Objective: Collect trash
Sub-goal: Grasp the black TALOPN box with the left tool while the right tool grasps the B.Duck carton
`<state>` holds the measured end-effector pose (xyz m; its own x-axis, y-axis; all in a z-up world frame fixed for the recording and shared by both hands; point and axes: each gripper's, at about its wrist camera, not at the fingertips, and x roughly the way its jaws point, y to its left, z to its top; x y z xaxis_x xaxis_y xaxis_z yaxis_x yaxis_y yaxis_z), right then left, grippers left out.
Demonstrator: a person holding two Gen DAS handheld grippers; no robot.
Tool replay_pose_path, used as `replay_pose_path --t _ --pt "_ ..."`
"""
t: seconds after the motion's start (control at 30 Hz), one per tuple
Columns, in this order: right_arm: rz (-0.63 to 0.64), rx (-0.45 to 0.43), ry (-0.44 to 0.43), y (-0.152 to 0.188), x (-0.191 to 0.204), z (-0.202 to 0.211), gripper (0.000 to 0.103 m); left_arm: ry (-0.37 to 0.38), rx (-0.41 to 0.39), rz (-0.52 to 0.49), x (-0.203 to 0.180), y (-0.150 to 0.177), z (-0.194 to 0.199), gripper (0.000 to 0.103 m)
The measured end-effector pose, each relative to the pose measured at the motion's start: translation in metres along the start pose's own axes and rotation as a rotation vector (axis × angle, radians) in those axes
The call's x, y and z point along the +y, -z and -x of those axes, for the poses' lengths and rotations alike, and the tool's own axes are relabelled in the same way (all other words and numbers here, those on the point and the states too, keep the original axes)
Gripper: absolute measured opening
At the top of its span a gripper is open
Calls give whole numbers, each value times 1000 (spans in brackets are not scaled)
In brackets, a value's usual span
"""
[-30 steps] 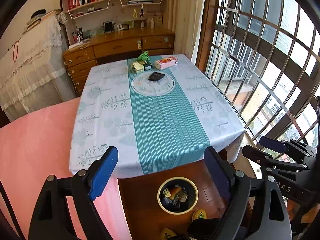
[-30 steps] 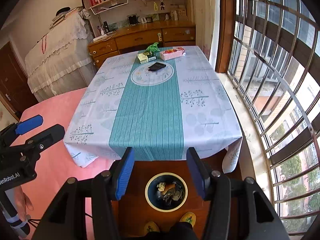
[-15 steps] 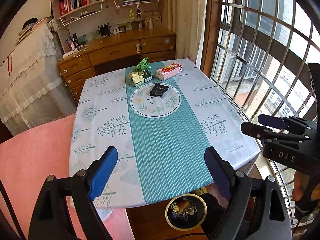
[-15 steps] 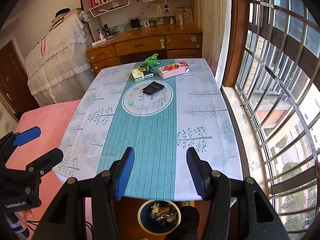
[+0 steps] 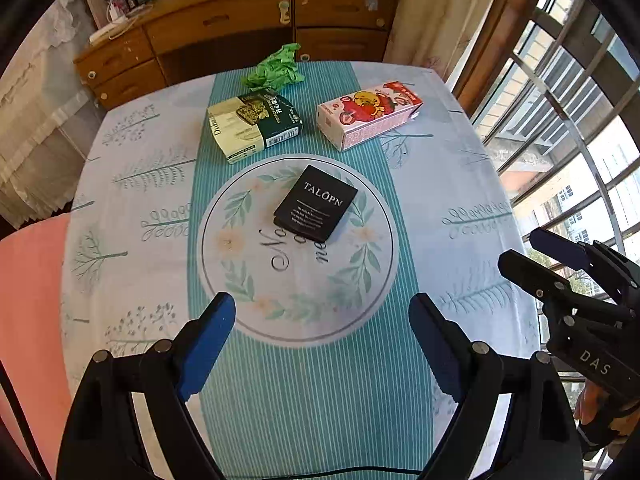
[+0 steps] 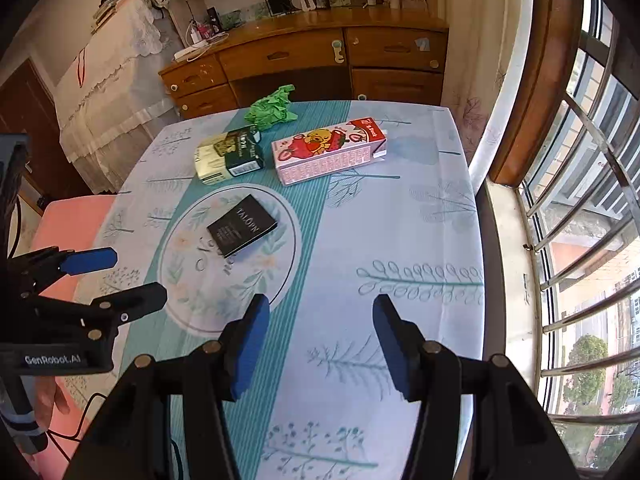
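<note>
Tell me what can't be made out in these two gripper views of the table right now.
- Small white print on the black Talopn box: too small in both views.
- Green crumpled wrapper: its near edge is hidden behind the green-and-cream box in both views.
- Near table edge: covered by the left gripper in the left wrist view.
- Strawberry milk carton: far side hidden in both views.

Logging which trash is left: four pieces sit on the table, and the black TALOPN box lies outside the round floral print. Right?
Not quite. Four pieces, yes, but the black TALOPN box lies inside the round floral print on the tablecloth, as the left wrist view shows.
</note>
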<state>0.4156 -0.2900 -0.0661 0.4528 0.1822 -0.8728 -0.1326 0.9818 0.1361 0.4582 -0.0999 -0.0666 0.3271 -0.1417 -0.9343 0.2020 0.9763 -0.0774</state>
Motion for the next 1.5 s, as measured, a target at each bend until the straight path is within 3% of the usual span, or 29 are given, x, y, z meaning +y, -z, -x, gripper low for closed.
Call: replay_pose_path --t 0.17,0.33,0.67,0.93,1.0,1.03,1.07,1.17,1.3,1.37,1.5 --pt "-39 46 -43 -22 -27 -48 54 -19 68 9 4 -38 -61 87" --pt "-32 93 -70 -29 -33 -80 54 -36 136 -31 2 -57 -105 87" --pt "16 115 -102 -46 -29 -104 54 -26 184 -9 7 -74 -148 87" --pt "-8 108 -118 -64 -29 -107 54 -48 170 -10 4 -77 -151 86" --pt "-21 102 -126 -71 -29 -106 55 -49 147 -7 7 -77 -147 76" --pt "-29 100 -128 -75 -29 -106 59 -50 130 -5 9 -76 -142 64" --pt "-38 97 -130 -79 -29 -106 63 -51 130 -4 9 -76 -141 59" --pt "-68 89 -135 -95 -28 -106 65 -46 130 24 12 -76 -140 59" --pt "-189 109 -136 -118 -33 -113 68 -47 121 88 22 -70 -133 58" --pt "-281 119 -149 -128 -38 -119 75 -46 92 118 26 -67 -125 58" --pt "-463 151 -146 -147 -44 -135 79 -64 42 156 32 -62 -108 58"
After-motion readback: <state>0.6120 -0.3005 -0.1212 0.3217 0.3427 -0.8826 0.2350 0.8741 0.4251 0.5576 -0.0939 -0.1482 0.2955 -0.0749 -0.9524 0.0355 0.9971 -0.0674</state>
